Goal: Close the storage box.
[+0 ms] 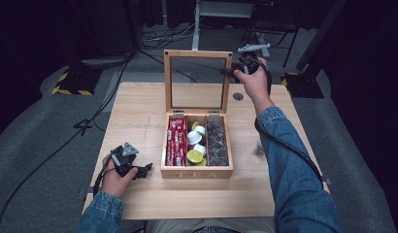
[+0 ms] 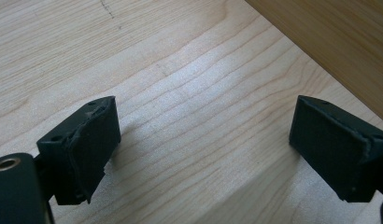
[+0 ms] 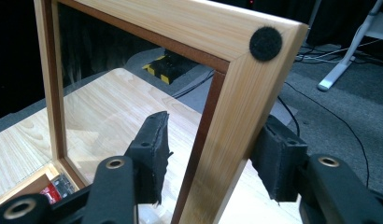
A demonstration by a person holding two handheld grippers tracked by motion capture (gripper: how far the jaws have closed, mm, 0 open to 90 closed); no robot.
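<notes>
You are reaching your right gripper [image 1: 234,71] to the far right corner of the pale wooden tea box's upright glass-paned lid [image 1: 197,81], which is standing open at the far edge of the box. In the right gripper view, the lid's right frame rail [image 3: 236,135] is running between your two black jaws: smooth, light-grained wood with a darker inner strip, and a round black felt pad [image 3: 265,43] stuck at its mitred corner. The jaws are standing about half open around that rail; the right foam pad is sitting against or just beside the rail's outer face, while the left pad is standing a little apart from the glass side, so a firm pinch is not showing.

The rectangular wooden tea box [image 1: 197,171] is sitting in the middle of the light wooden table [image 1: 139,111], with "TEA" lettered on its near wall. Its three compartments are holding red packets [image 1: 176,141] on the left, white and yellow-green round capsules [image 1: 195,144] in the middle and dark capsules [image 1: 217,143] on the right.

You are resting your left gripper [image 1: 141,171] on the table near the box's near left corner. In the left gripper view, its jaws, faced with rough black foam, are gaping wide over bare, fine-grained tabletop, with the box's wall at the upper right.
</notes>
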